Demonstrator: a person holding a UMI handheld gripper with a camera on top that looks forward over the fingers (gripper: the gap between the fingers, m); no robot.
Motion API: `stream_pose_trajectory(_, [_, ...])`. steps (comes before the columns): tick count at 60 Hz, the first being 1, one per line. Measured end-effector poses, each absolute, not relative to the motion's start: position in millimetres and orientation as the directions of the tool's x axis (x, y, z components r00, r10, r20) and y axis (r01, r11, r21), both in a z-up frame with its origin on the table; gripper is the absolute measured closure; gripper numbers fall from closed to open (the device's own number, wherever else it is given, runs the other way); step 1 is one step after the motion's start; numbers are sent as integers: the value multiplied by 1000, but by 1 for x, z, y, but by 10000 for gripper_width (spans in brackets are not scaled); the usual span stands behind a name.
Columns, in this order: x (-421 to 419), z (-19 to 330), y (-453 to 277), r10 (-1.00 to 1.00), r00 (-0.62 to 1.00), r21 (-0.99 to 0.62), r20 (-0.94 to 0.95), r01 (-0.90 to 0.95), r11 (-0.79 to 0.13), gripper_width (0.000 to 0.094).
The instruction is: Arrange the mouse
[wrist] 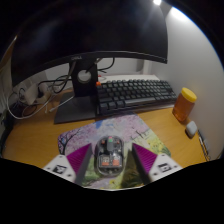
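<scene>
A small dark mouse [108, 153] with a see-through shell and orange parts inside lies on a colourful patterned mouse mat [112, 130] on the wooden desk. My gripper [110, 160] is low over the mat, and the mouse stands between its fingers. The left purple pad [76, 158] is close to the mouse's side. The right purple pad [147, 158] stands off from it with a small gap. The mouse rests on the mat. The fingers are open about it.
A black keyboard [135, 95] lies beyond the mat, in front of a large dark monitor [90, 35] on its stand [82, 98]. An orange bottle [185, 104] and a small white object [191, 128] stand at the right. Cables and white plugs [25, 98] lie at the left.
</scene>
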State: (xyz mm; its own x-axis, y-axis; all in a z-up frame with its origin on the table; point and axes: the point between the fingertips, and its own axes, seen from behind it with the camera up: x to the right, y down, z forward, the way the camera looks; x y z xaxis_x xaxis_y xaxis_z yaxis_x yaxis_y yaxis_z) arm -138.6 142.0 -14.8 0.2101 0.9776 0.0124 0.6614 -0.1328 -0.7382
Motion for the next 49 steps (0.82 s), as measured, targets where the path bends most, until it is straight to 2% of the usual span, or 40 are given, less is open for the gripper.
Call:
stream_pose_trajectory(1, [-137, -14, 143, 977, 215, -734, 11, 665, -138, 57])
stream_pose_trajectory(2, [-135, -11, 143, 975, 221, -732, 10, 666, -144, 55])
stream_pose_trajectory(4, [-129, -4, 142, 972, 234, -728, 5, 668, -157, 86])
stream_pose_trajectory(11, [-93, 37, 119, 970, 244, -727, -11, 664, -176, 79])
stream_pose_trajectory(26, [31, 114, 31, 989, 147, -691, -7, 715, -111, 86])
stream_pose_trajectory(36, [82, 136, -6, 997, 71, -684, -19, 726, -65, 84])
stream_pose_trajectory(42, [95, 142, -11, 998, 58, -688, -36, 722, -67, 84])
stream_pose_trajectory(49, [96, 147, 3, 998, 54, -712, 15, 702, -27, 86])
